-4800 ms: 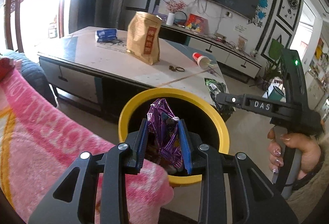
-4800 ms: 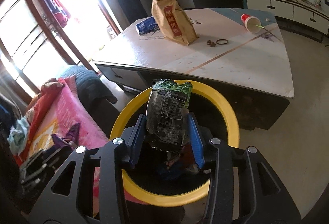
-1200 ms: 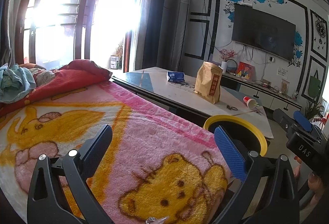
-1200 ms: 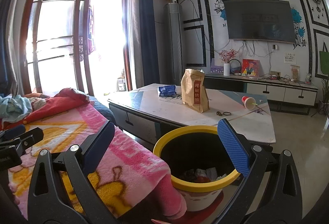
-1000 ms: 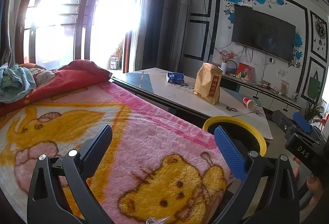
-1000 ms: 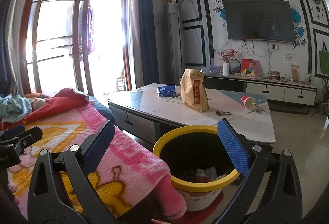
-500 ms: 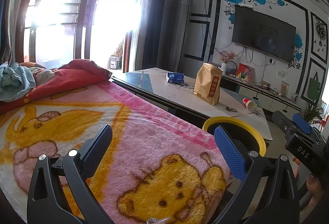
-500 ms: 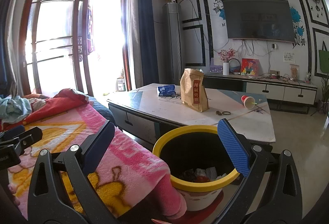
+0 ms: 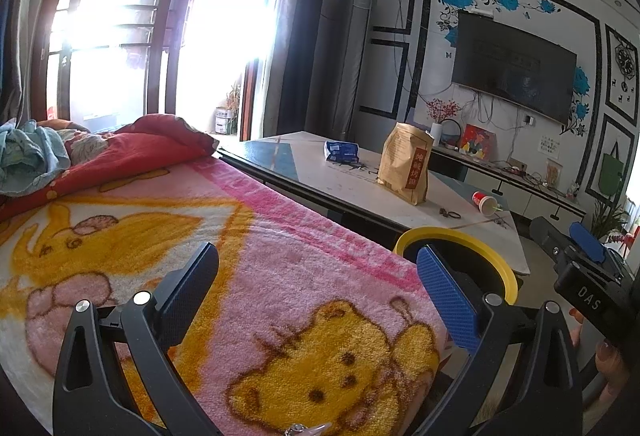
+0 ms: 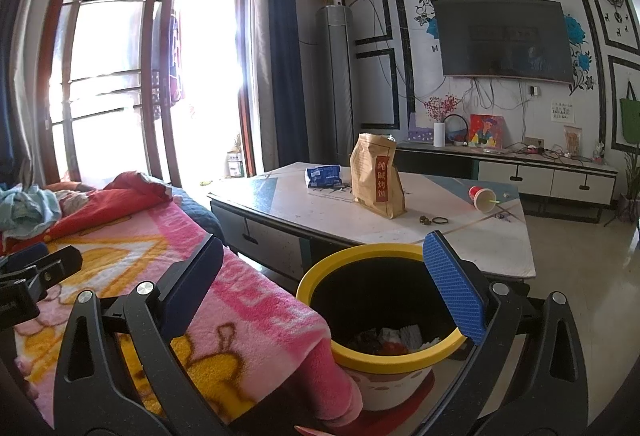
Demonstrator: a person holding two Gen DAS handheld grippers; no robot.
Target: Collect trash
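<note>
A yellow-rimmed trash bin (image 10: 344,352) stands on the floor between the pink blanket and the low table, with several wrappers (image 10: 394,340) lying at its bottom. My right gripper (image 10: 320,272) is open and empty, held above and just short of the bin. My left gripper (image 9: 316,284) is also open and empty, hovering over the pink cartoon blanket (image 9: 280,276), with the bin's rim (image 9: 476,240) off to its right. On the table lie a red paper cup (image 10: 482,198), a blue packet (image 10: 323,176) and a brown paper bag (image 10: 378,176).
The low table (image 10: 460,236) stands behind the bin, and a TV cabinet (image 10: 520,172) lines the far wall. Red bedding and clothes (image 9: 120,152) are piled at the left. A hand holds the right gripper at the left wrist view's right edge (image 9: 588,300).
About five seconds ago each gripper held a wrapper over the bin; now both are open, empty and drawn back higher. Over the last second nothing has visibly moved.
</note>
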